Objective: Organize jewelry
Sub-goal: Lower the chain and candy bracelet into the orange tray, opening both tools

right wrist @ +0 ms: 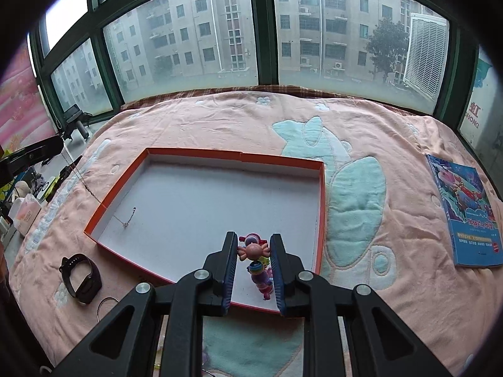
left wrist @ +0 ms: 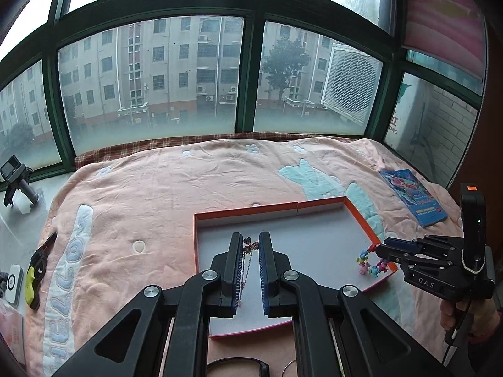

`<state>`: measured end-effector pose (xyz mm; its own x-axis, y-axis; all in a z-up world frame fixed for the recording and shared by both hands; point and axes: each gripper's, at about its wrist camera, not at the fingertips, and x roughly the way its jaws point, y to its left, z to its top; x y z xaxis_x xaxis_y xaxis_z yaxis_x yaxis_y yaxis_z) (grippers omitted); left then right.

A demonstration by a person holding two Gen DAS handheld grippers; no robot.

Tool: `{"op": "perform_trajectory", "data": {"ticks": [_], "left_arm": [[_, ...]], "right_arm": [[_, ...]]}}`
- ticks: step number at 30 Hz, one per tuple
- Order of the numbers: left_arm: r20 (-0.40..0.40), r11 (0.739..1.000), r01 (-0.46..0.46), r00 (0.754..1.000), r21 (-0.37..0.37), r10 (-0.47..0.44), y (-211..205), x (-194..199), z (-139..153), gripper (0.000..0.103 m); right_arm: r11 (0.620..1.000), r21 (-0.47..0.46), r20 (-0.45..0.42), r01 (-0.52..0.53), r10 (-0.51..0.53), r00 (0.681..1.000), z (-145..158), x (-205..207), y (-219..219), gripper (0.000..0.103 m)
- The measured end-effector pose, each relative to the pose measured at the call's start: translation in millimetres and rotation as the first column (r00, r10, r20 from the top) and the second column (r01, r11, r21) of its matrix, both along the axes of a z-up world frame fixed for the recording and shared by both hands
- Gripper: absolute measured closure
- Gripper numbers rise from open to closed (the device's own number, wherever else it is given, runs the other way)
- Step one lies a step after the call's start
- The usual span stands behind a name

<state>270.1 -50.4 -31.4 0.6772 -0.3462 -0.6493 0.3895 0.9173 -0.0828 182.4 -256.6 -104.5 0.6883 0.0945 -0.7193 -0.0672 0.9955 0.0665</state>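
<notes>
An orange-rimmed box lid with a white floor lies on the pink blanket. My left gripper hangs over its left part, jaws a little apart, with a thin chain necklace with heart charms between them; the chain drapes down and its end rests in the box in the right wrist view. My right gripper is over the box's near right corner, closed on a colourful bead bracelet that dangles into the box.
A black smartwatch and a thin ring bangle lie on the blanket in front of the box's left side. A blue book lies to the right. Clutter sits on the sill at left. Windows stand behind.
</notes>
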Motion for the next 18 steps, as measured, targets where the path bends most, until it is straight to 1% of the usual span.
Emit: {"op": "perform_trajectory", "data": {"ticks": [4,9,13,18], "left_arm": [[-0.080,1.000,-0.003,0.997,0.027,0.006,1,9,-37,0.092],[-0.165,0.998,-0.005,0.986,0.059,0.015,5,18,-81,0.092],[-0.204,0.996,-0.002,0.979,0.084,0.019,8,19,-105,0.092],[-0.238,0.995,-0.003,0.971,0.100,0.027,11,21,-122,0.091]], "right_arm": [[1.000,0.008,-0.033,0.014,-0.014,0.999,-13,4,-3,0.079],[1.000,0.012,-0.062,0.021,-0.020,0.998,-25,7,-2,0.079],[1.000,0.005,-0.067,0.014,-0.014,0.998,-30,8,1,0.079],[1.000,0.024,-0.080,0.017,-0.015,0.997,-35,11,0,0.079]]}}
